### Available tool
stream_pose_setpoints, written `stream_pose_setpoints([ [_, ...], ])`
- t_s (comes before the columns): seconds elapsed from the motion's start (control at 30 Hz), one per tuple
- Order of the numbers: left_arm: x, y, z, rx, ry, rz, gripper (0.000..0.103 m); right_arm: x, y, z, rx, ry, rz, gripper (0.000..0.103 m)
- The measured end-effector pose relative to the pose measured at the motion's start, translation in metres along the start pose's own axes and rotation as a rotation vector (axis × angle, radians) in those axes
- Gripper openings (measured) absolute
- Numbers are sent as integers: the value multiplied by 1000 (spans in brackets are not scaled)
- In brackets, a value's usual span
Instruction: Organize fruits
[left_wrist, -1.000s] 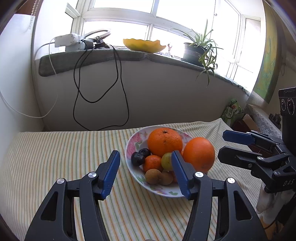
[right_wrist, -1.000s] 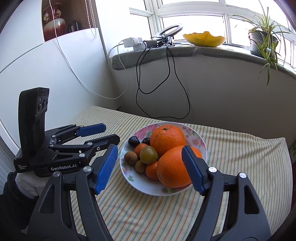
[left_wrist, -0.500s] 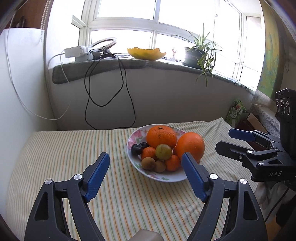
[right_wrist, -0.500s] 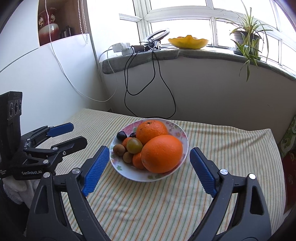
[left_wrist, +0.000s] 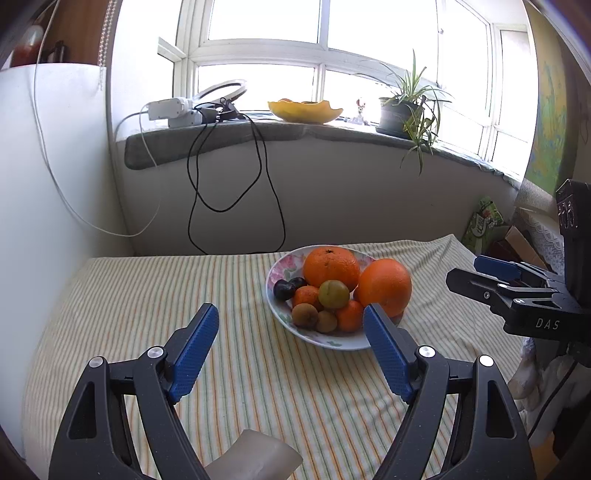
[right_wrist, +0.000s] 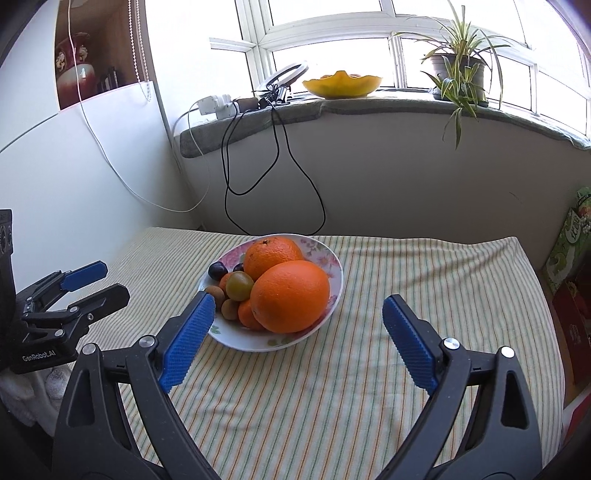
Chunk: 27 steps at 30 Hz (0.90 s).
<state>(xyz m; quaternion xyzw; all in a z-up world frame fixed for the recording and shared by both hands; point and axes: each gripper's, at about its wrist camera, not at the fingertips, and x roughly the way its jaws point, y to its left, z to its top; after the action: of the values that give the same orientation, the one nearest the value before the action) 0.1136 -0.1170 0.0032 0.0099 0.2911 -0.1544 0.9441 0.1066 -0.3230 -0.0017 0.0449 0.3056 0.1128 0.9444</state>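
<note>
Floral bowl (left_wrist: 275, 267) sits on striped surface (left_wrist: 147, 295), piled w/ fruit: two big oranges (right_wrist: 290, 295), small tangerines (left_wrist: 306, 296), a greenish plum (left_wrist: 333, 294), kiwis (left_wrist: 304, 315), dark plums (left_wrist: 283, 289). Left gripper (left_wrist: 290, 334) hangs short of the bowl, jaws spread wide, nothing btwn them. Right gripper (right_wrist: 297, 323) also near the bowl, jaws opening, nothing gripped; the bowl's near rim shows btwn its pads (right_wrist: 188, 338) w/o contact.

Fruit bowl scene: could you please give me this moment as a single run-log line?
left gripper: open, empty | right gripper: jaws opening, empty | fruit: all in bowl | bowl: on striped cloth
</note>
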Motion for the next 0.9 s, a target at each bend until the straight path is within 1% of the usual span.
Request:
stream_pose_setpoints([
  [0.9,-7,-3,3,7,-19,3,81,4,-1,-4,16,13,10,94],
])
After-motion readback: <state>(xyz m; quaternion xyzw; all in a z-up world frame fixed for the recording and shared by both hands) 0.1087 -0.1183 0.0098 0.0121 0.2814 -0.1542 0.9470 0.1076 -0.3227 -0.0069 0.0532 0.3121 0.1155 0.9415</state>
